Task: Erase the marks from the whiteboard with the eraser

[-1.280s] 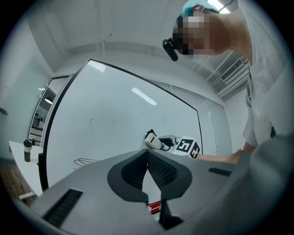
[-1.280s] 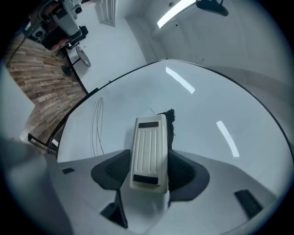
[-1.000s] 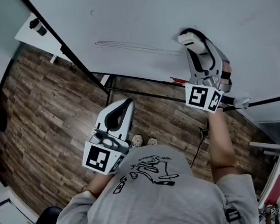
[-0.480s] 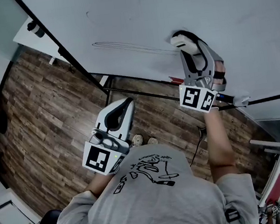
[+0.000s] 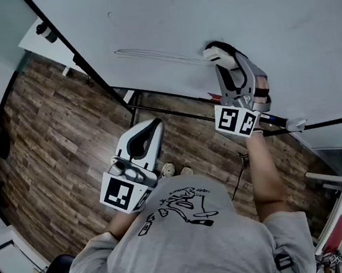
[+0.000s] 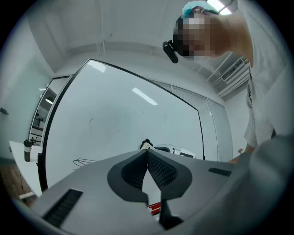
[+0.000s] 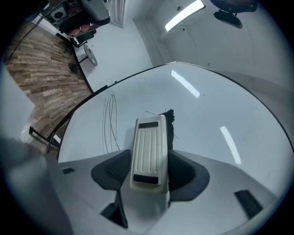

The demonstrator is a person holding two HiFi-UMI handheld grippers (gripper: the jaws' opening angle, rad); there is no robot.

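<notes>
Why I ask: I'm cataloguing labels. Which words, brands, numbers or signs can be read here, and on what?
No text is legible.
T-shirt: small print arcs over the drawing, too small to read.
Left cube, right cube: black-and-white coded squares, no letters.
Whiteboard: pen lines only, no words.
Eraser: no label.

Nothing legible in any view.
The print on the grey T-shirt [image 5: 184, 209] has a curved line of lettering above a drawing, too small to read. The marker cube [image 5: 120, 193] on the left gripper [image 5: 156, 125] and the one on the right gripper [image 5: 218, 55] bear black-and-white square patterns, not letters or digits. The marks [image 5: 160, 54] on the whiteboard [image 5: 173, 14] are thin looping lines that spell nothing.
</notes>
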